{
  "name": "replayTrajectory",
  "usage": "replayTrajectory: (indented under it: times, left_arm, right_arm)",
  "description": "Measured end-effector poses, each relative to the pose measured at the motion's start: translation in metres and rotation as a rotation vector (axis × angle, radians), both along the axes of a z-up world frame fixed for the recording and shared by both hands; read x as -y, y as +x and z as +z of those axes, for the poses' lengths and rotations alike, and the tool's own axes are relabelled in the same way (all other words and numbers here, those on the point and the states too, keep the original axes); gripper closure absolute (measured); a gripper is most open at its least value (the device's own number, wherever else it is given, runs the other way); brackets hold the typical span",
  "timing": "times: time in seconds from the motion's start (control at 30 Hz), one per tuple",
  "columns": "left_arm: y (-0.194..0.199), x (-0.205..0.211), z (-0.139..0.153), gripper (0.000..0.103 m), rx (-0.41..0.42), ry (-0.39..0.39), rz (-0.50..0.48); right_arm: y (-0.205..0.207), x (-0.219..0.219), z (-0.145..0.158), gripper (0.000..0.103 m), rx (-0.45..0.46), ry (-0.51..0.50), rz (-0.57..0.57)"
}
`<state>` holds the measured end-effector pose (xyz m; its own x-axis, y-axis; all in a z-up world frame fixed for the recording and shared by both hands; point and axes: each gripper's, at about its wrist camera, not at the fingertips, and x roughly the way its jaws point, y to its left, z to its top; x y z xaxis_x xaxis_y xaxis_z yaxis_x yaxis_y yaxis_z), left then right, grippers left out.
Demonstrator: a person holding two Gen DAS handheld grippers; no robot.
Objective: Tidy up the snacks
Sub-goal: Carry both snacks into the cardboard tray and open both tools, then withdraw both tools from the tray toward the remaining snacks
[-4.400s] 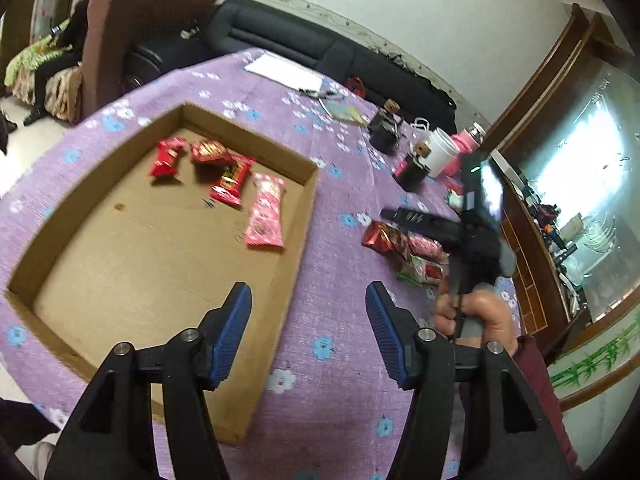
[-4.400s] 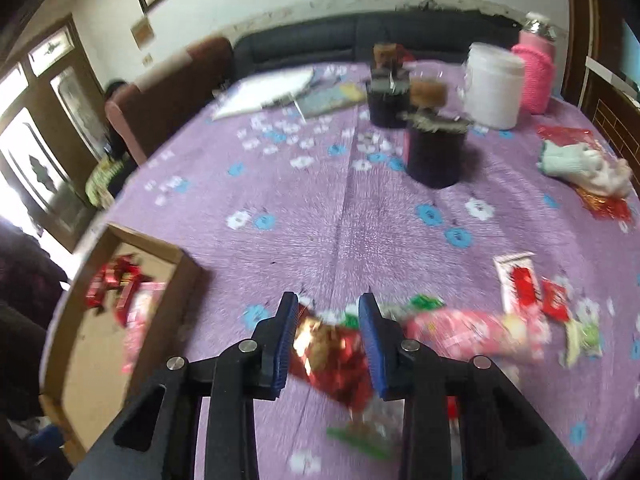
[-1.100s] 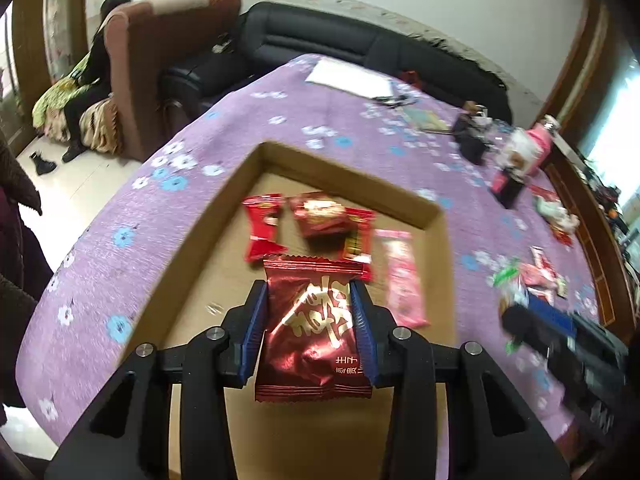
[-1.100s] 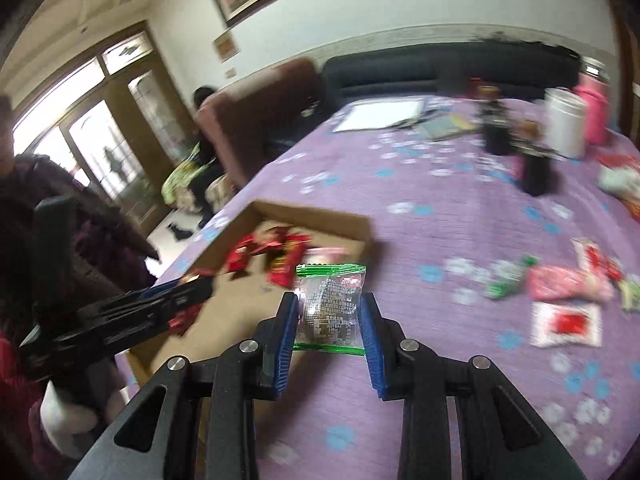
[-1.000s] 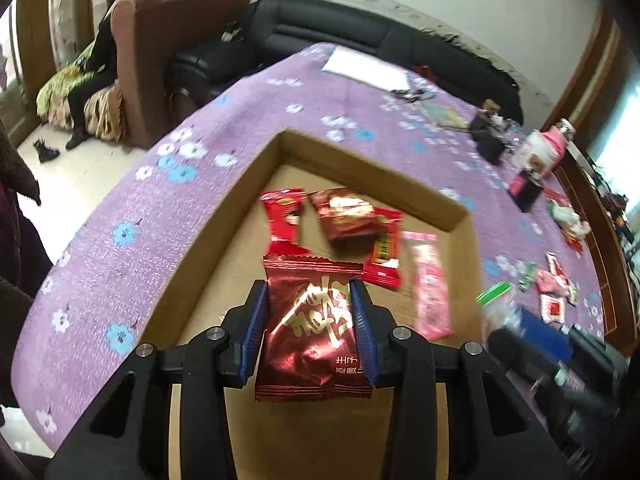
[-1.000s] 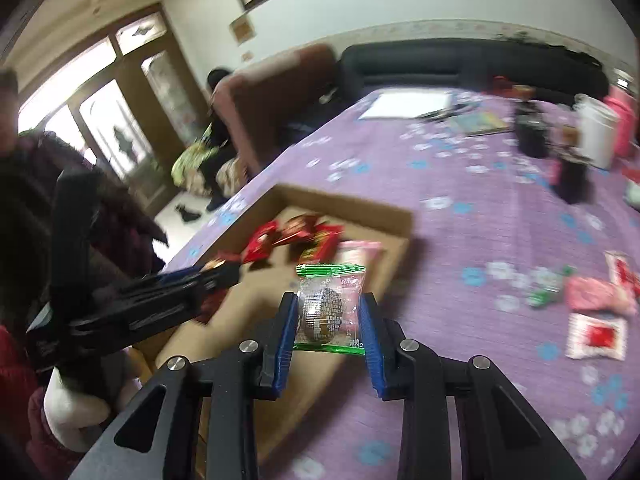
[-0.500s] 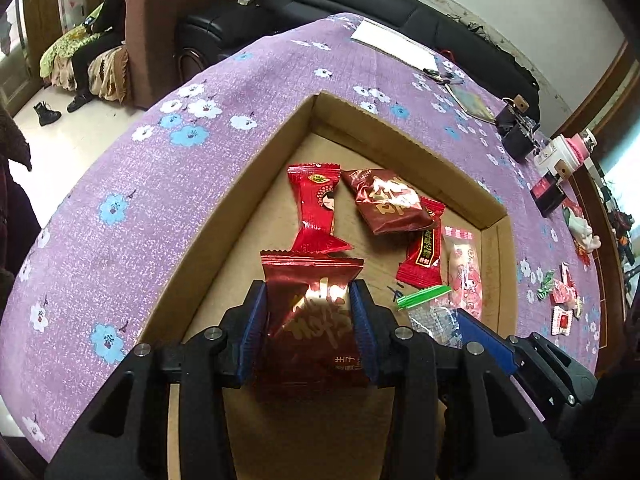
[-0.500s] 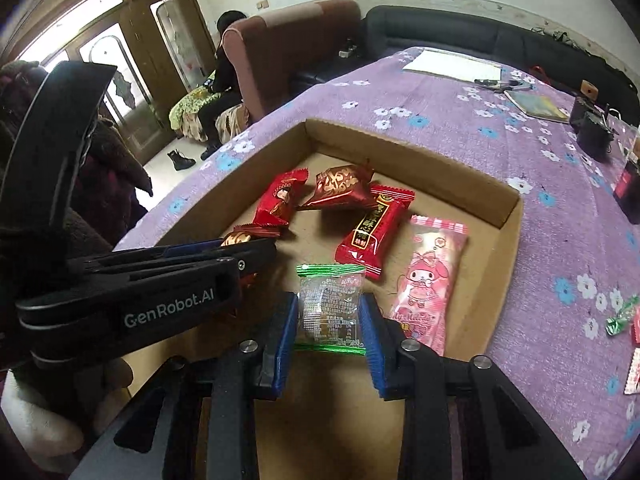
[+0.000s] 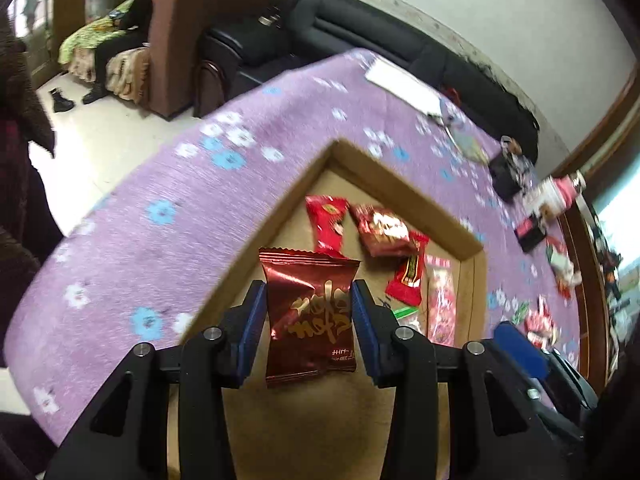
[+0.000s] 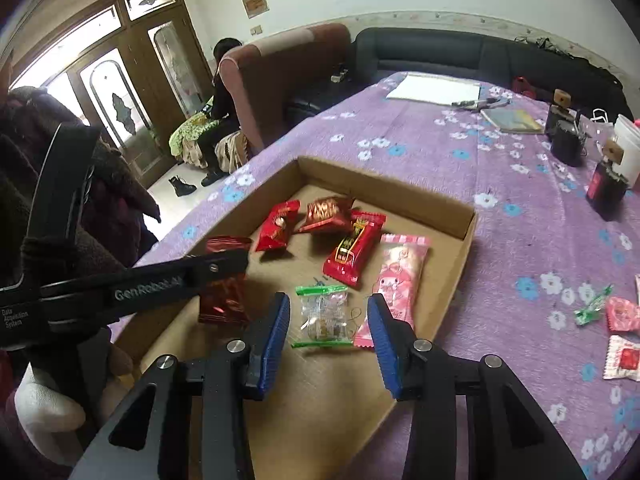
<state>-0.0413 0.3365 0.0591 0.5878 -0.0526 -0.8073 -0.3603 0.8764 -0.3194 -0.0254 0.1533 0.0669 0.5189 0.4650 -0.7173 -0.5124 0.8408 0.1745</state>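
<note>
Over the box (image 10: 466, 224), right tool (image 10: 329, 320) opening, seemingly releasing clear packet (image 10: 323, 316).

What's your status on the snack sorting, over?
Left gripper shut on dark red packet. Right gripper opening, clear packet lying in cardboard tray. Nothing blocking.

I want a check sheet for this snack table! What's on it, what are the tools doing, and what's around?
Surface: purple flowered tablecloth.
Job's things: shallow cardboard box holding red packets, a pink packet and a clear green-edged packet; loose snacks outside it.
Clutter: white paper, dark jars, white tub.
Grippers: left tool clamps a dark red foil packet; right tool opening, clear packet between, untouched.
Cables: nothing seen.
Surroundings: black sofa, brown armchair, seated person.
</note>
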Motion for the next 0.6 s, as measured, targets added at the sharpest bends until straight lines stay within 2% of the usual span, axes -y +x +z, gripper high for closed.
replayTrajectory:
  times: [0.03,0.1,0.13,0.2,0.37,0.5,0.6]
  left_arm:
    - [-0.005,0.0,0.005,0.061,0.015,-0.007,0.005]
    - [-0.012,0.006,0.01,0.045,0.033,-0.008,0.0]
    - [-0.013,0.011,0.011,0.043,0.038,-0.004,-0.008]
    - [-0.009,0.018,0.01,0.043,0.036,0.004,-0.036]
    - [-0.012,0.027,0.012,0.043,0.039,-0.013,-0.02]
    - [-0.033,0.057,0.026,0.043,0.09,-0.029,-0.08]
    - [-0.05,0.08,0.031,0.041,0.129,-0.068,-0.125]
  right_arm:
    - [-0.003,0.004,0.008,0.061,0.016,0.018,-0.004]
    - [-0.008,0.011,0.017,0.056,0.031,0.04,0.001]
    - [-0.012,0.017,0.02,0.054,0.039,0.05,-0.001]
    - [-0.017,0.026,0.018,0.051,0.042,0.056,-0.009]
    - [-0.024,0.069,0.008,0.051,0.04,0.036,-0.088]
    - [-0.023,0.132,0.007,0.051,0.045,0.043,-0.203]
    - [-0.012,0.188,0.003,0.051,0.038,0.031,-0.339]
